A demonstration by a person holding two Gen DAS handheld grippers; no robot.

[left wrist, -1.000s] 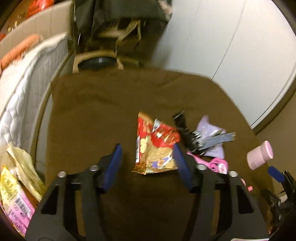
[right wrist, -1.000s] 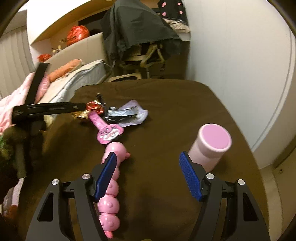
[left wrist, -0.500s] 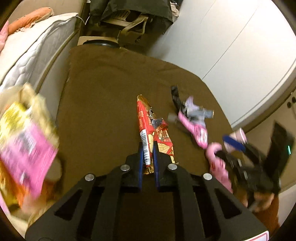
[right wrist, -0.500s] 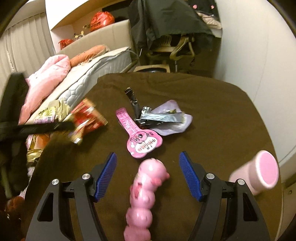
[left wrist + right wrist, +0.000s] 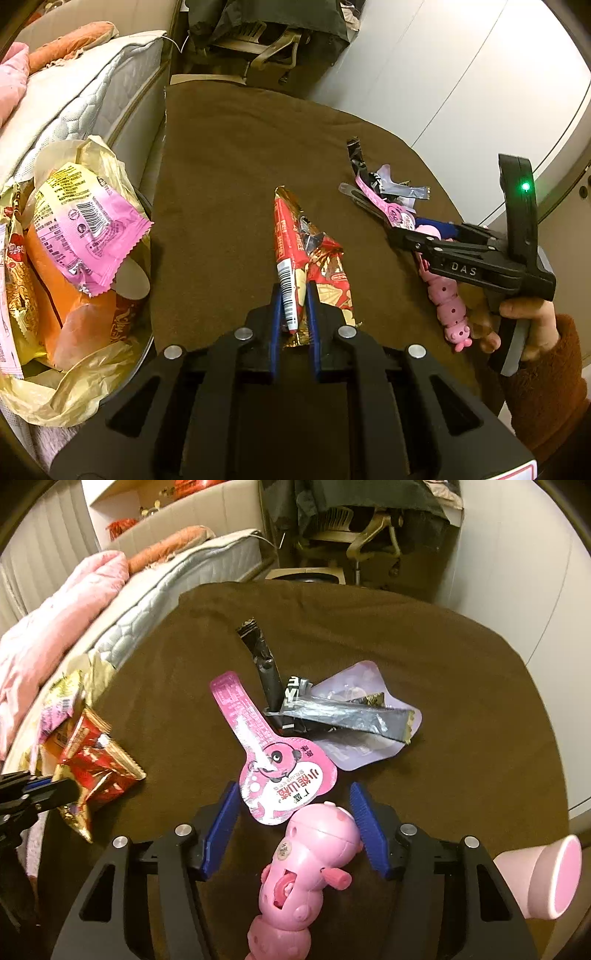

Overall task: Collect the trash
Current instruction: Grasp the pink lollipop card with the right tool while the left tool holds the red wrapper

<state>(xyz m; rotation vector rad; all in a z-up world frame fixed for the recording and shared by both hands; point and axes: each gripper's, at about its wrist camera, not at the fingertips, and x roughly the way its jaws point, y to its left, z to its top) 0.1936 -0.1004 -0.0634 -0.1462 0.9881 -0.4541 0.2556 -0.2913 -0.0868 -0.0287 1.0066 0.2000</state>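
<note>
Blue fingers (image 5: 274, 317) of the left gripper (image 5: 291, 321) pinch a red snack wrapper (image 5: 295, 254) by its near end, and the crumpled foil sticks out ahead of them above the brown cloth (image 5: 229, 177). Left of that gripper, off the cloth's edge, a bin (image 5: 142, 347) lined with a yellowish bag (image 5: 62, 398) holds pink, yellow and orange packets (image 5: 85, 229).

Across the cloth, the right gripper (image 5: 295, 823) is closing, its pads either side of a pink caterpillar toy (image 5: 314, 853) without pressing on it. A hand (image 5: 524, 325) in a rust sleeve (image 5: 546, 384) holds this gripper. Just past the toy's head lies a pink pouch (image 5: 284, 771) with a long neck, its round end between the fingertips. A pink cup (image 5: 543, 878) lies on its side to the right.

Beyond the pouch sits more trash in a loose heap: a black stick wrapper (image 5: 262, 661), a dark grey one (image 5: 343, 716) lying across a lilac pouch (image 5: 369, 709).

Farther back, a mattress (image 5: 177, 590) with a pink blanket (image 5: 55, 627) runs along the left, and a chair (image 5: 354, 542) draped in dark clothes stands behind the cloth's far edge.
</note>
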